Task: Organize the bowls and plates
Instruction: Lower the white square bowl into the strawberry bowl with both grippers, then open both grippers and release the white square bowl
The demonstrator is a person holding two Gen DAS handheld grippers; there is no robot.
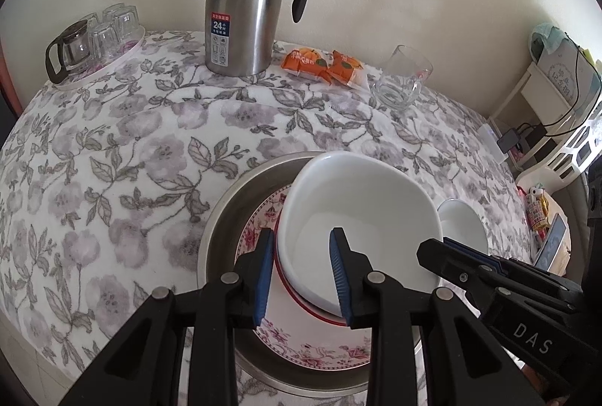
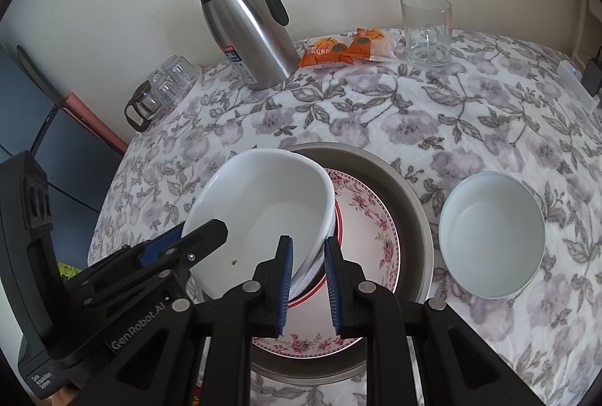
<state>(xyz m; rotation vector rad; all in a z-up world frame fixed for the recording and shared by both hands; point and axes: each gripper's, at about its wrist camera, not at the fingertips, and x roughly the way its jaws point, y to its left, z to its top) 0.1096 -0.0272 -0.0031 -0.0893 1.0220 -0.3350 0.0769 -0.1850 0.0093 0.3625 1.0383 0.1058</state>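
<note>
Straddling white bowl (image 1: 357, 214) rim, both claws, tilted over plate (image 1: 323, 342)

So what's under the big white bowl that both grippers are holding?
A red-rimmed plate, then a floral plate in a metal pan. Their centres are covered.

White bowl (image 2: 263, 214) tilted atop floral plate (image 2: 376, 229) in metal dish (image 2: 410, 203); second white bowl (image 2: 493, 233) beside.

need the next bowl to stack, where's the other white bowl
The smaller white bowl sits upright on the floral tablecloth, just right of the metal tray in the right wrist view, apart from it.
</note>
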